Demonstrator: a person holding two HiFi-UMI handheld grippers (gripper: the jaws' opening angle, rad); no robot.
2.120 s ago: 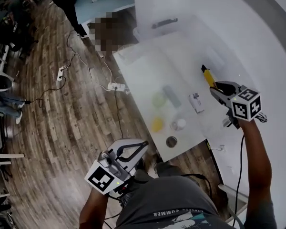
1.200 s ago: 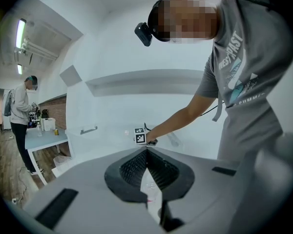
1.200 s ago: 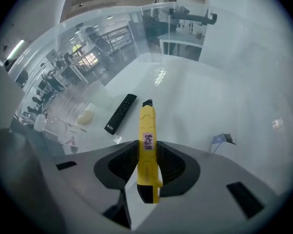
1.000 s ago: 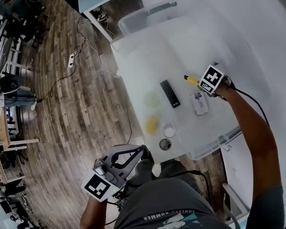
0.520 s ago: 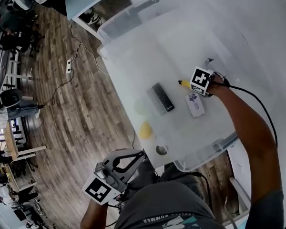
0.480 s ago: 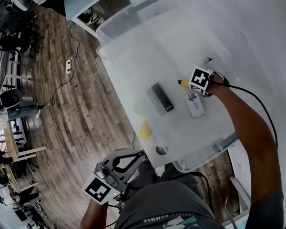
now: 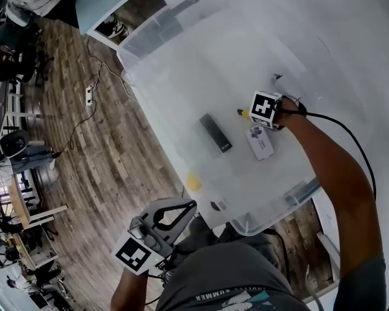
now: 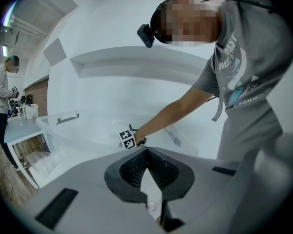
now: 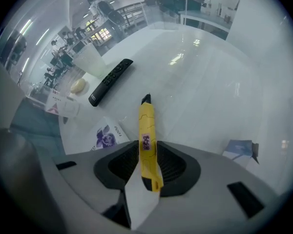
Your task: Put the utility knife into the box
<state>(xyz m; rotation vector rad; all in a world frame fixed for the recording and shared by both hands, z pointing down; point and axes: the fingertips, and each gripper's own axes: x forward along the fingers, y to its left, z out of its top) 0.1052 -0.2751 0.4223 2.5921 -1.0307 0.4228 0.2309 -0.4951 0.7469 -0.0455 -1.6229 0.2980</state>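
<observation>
The yellow utility knife (image 9: 147,135) points forward, away from the camera, with my right gripper (image 9: 147,156) shut on its rear half. In the head view the right gripper (image 7: 251,114) is inside the clear plastic box (image 7: 267,216), low over its floor, and the knife's tip (image 7: 242,113) pokes out toward the left. My left gripper (image 7: 190,205) hangs outside the box, down by the person's body. Its jaws meet at the tips with nothing between them (image 8: 146,152).
On the box floor lie a black remote (image 7: 215,133) (image 9: 110,81) and a card with a purple picture (image 7: 259,142) (image 9: 106,136). A small blue-white packet (image 9: 239,149) is at the right. A yellow item (image 7: 193,181) sits by the box's left wall. Wooden floor with cables spreads to the left.
My right gripper has carried the knife from beside the table down into the box, close to the card. The left gripper has barely moved.
</observation>
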